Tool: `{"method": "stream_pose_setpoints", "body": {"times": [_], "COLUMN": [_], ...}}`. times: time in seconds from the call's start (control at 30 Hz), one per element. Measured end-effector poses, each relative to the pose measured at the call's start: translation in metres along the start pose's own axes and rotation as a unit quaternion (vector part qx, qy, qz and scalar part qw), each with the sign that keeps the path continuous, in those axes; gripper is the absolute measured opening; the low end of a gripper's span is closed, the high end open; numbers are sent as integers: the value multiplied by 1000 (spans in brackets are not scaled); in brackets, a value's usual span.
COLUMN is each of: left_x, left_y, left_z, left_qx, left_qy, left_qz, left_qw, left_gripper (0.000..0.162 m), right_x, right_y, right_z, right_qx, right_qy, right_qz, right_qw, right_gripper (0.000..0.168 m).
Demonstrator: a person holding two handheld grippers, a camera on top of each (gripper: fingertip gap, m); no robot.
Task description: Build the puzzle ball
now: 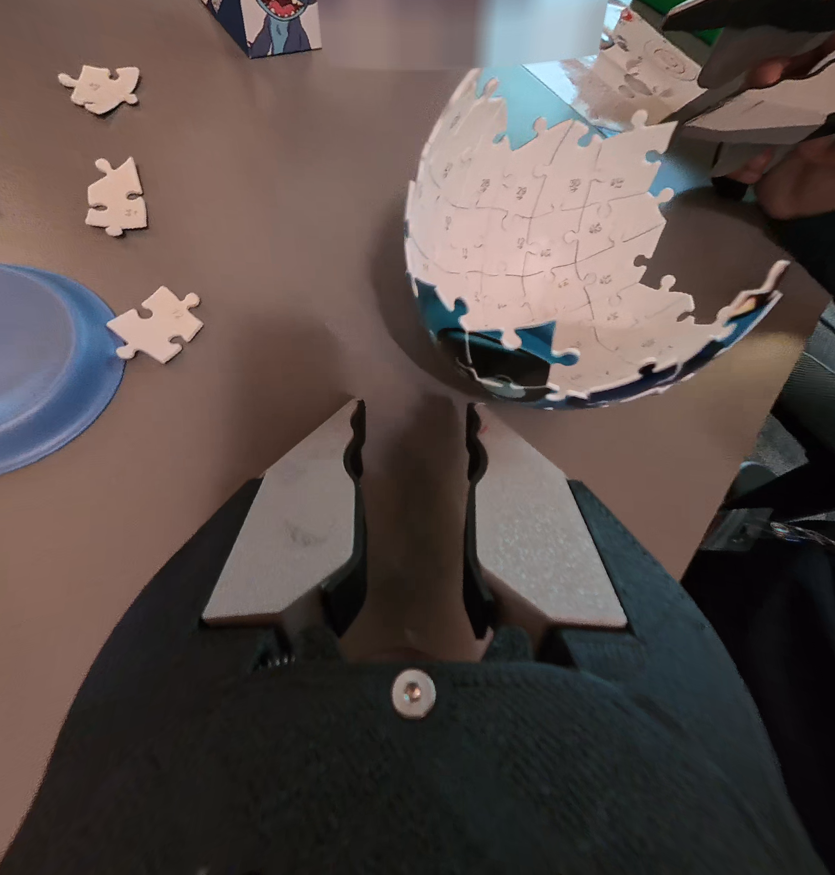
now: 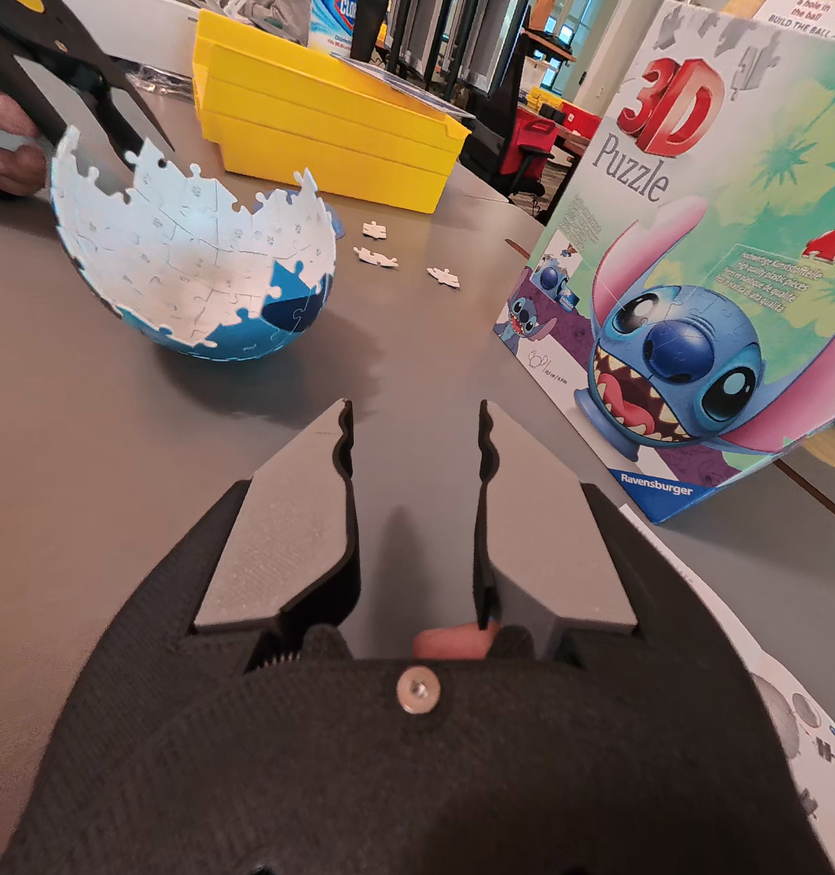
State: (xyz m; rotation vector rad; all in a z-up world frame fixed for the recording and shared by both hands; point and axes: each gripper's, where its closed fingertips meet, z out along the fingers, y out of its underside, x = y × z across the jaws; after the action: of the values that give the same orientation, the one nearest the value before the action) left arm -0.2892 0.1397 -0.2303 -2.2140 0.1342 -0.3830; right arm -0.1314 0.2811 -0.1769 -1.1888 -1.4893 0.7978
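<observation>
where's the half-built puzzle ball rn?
The half-built puzzle ball sits open side up on the grey table, upper right in the left wrist view, right of the loose pieces.

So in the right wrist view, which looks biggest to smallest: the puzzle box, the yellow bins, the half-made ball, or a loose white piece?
1. Colourful cardboard puzzle box, though it stands nearest the camera.
2. Stacked yellow plastic bins and half-built white-and-blue puzzle ball: too alike to rank, and the bins sit farther back.
3. Loose white puzzle piece, clearly smallest.
</observation>
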Motion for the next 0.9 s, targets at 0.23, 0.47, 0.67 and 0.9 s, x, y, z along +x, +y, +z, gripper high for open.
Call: {"method": "stream_pose_setpoints", "body": {"times": [0.23, 0.47, 0.67, 0.9], "left_x": [-26, -53, -64, -70], "left_y": [7, -30, -80, -114], "left_z": [-27, -31, -6, 40], "left_qx": [19, 46, 37, -8], "left_qy": [-32, -55, -59, -47], "left_qz": [-26, -24, 31, 85], "left_qw": [999, 997, 997, 995], "left_gripper": [42, 40, 36, 36], "right_x": [-6, -12, -13, -9], "right_y": [-4, -3, 1, 2], "right_z": [-2, 1, 2, 1], "right_qx": [4, -2, -11, -10], "right_qy": [-6, -17, -17, -12], "right_qz": [-16, -23, -26, -18], "right_qw": [1000, 1000, 999, 1000], "right_gripper": [50, 51, 51, 50]}}
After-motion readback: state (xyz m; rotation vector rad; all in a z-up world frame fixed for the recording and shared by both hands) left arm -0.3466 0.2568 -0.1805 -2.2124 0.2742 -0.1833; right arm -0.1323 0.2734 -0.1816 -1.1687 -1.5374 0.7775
